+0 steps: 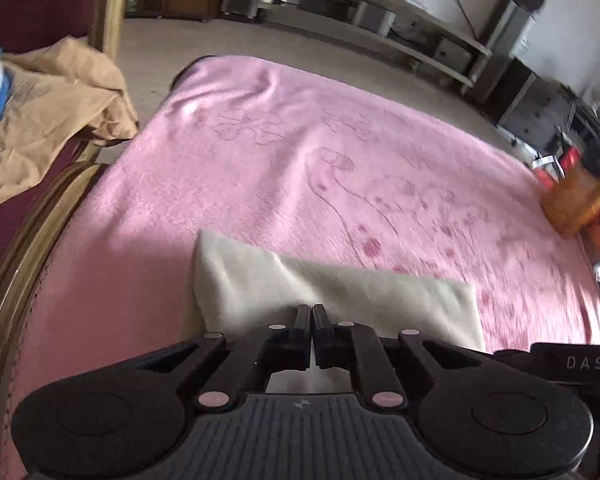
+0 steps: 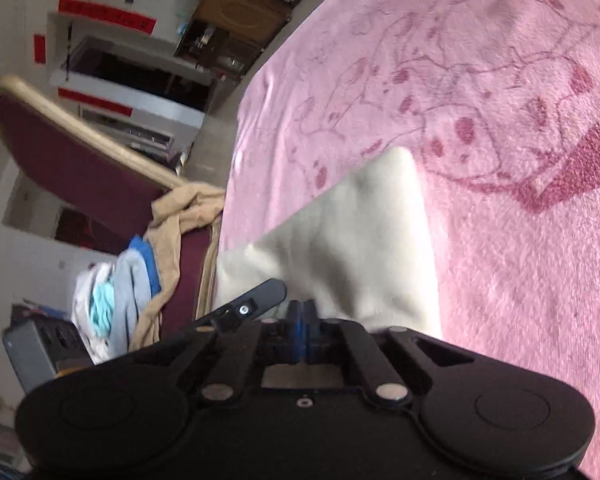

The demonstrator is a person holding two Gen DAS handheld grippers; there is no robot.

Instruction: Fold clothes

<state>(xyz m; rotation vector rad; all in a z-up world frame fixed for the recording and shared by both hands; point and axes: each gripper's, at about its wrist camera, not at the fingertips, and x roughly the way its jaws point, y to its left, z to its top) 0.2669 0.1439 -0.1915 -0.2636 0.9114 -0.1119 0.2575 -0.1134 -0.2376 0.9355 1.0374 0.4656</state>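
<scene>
A cream cloth (image 1: 340, 292) lies on the pink blanket (image 1: 300, 160), its near edge lifted. My left gripper (image 1: 312, 310) is shut on the cloth's near edge. In the right wrist view the same cream cloth (image 2: 352, 248) hangs from my right gripper (image 2: 302, 306), whose jaws are shut on its edge. The far end of the cloth rests on the pink blanket (image 2: 500, 240). Part of the left gripper (image 2: 252, 304) shows just left of the right one.
A maroon chair (image 1: 28, 8) at the left holds a tan garment (image 1: 56, 92) and other clothes (image 2: 112, 296). Shelving (image 1: 380, 12) stands across the floor behind the bed. An orange object (image 1: 580, 200) sits at the blanket's right edge.
</scene>
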